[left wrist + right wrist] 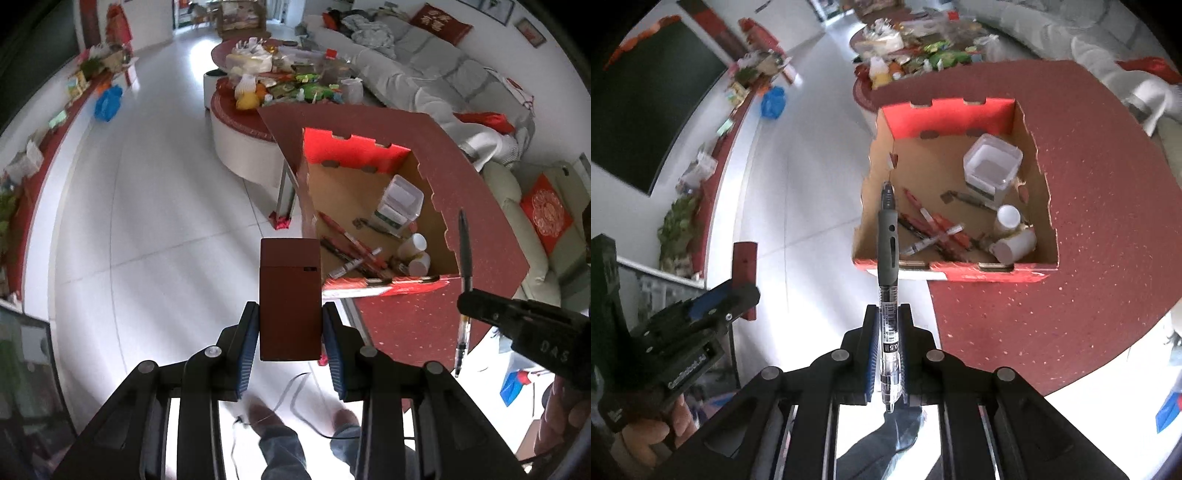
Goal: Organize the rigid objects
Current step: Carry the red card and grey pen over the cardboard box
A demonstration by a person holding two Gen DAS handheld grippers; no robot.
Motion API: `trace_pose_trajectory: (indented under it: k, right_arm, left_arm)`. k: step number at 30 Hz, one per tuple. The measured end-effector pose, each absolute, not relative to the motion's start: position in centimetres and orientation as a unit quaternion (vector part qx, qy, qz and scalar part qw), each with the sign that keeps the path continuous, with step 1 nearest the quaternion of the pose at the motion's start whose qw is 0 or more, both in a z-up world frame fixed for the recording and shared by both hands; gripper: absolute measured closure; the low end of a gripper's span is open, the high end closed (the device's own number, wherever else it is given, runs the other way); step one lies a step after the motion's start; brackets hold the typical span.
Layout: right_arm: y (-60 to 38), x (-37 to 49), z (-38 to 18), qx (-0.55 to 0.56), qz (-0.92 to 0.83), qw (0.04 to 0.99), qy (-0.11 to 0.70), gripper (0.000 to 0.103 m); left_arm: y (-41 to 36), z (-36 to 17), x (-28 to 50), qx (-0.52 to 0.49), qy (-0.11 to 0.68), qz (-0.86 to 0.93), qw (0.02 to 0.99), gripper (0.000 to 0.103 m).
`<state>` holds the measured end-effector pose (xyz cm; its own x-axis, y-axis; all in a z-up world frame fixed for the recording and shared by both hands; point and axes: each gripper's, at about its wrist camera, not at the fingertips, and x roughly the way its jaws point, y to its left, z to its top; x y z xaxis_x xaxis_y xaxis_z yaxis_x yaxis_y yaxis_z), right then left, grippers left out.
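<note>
A: Left hand-held gripper (290,334) — state?

B: Blue pads clamped on the two narrow sides of a dark red rectangular flip-top box (289,299). Long axis runs straight out from the fingers, lid end far. It is held in the air over the white tile floor (147,221), just left of the near-left corner of the open red cardboard carton (354,147).

A: Right hand-held gripper (888,354)?

B: Closed on a clear-barrelled gel pen with a grey rubber grip (888,266). Pen's long axis lies along the fingers; the clear barrel sits between the pads, the grey grip end points far, toward the carton (945,110). Its far end overlaps the carton's near-left wall in the right wrist view. In the left wrist view the same pen (464,258) stands nearly upright at the right.

A: Carton's place?

B: On a round surface covered in speckled dark red cloth (1089,221), at its left edge. Inside: red pens (934,229) lying crossed at near left, a clear square plastic tub (993,162) at far right, two white-capped bottles (1012,232) at near right, one on its side.
</note>
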<state>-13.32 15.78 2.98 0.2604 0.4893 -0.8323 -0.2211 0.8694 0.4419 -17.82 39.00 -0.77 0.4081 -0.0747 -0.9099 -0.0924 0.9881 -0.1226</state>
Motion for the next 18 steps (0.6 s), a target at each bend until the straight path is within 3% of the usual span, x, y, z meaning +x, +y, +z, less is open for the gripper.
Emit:
trace_pose_trajectory:
  k: [18]
  right_arm:
    - [20.7,-5.9,1.6,0.175,0.188,0.785,0.564,0.092]
  left_arm:
    - [39.6,0.3,-5.7,0.016,0.552,-0.065,0.831,0.066]
